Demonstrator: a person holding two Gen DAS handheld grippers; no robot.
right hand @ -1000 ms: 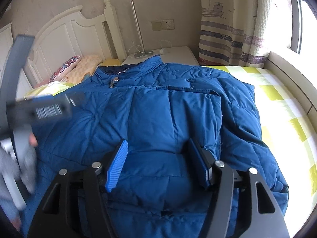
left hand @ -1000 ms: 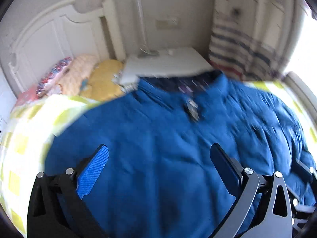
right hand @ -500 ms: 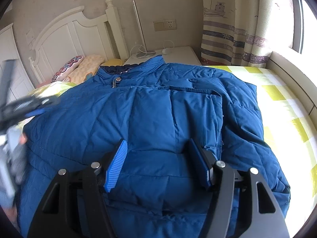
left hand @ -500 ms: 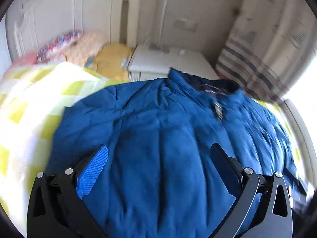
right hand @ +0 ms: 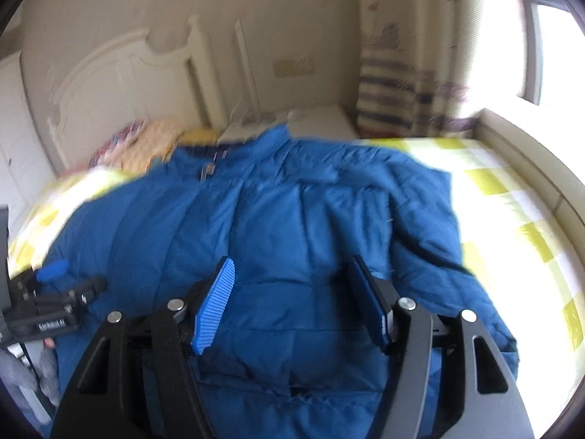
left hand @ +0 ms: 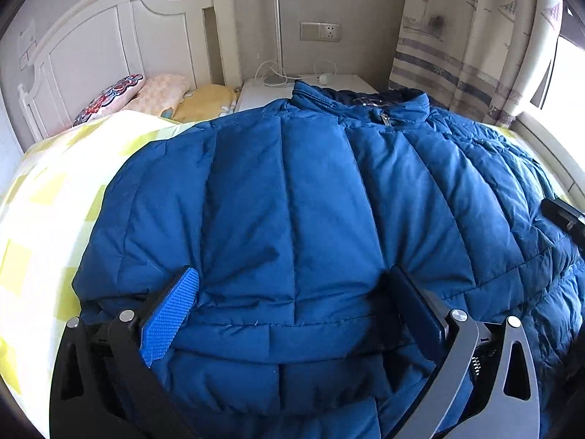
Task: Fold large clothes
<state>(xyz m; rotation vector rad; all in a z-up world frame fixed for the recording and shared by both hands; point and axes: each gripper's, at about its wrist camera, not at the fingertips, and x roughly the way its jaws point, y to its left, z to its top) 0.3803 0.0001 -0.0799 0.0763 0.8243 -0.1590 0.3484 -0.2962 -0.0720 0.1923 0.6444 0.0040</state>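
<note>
A large blue puffer jacket point(left hand: 292, 190) lies spread front-up on the bed, collar and zip pull point(left hand: 384, 119) toward the headboard. My left gripper point(left hand: 292, 311) is open wide, low over the jacket's lower left part. The padded fabric bulges between its fingers, but the pads do not pinch it. In the blurred right wrist view, my right gripper point(right hand: 292, 303) stands open above the lower middle of the jacket point(right hand: 292, 219), holding nothing. The left gripper point(right hand: 55, 292) shows there at the jacket's left edge. A dark part of the right gripper point(left hand: 563, 216) sits at the right edge of the left wrist view.
The jacket rests on a yellow-and-white checked bedsheet point(left hand: 44, 219). Pillows point(left hand: 157, 95) lie by the white headboard point(left hand: 109, 51). A white nightstand point(left hand: 256, 91) with a lamp pole and cables stands behind the collar. A striped curtain point(left hand: 457, 55) and a window ledge point(right hand: 530, 161) are on the right.
The left gripper came down and leftward, from raised beside the jacket to low over its lower left part. The right gripper stayed over the jacket; its view tilted slightly and blurred. Both stayed open.
</note>
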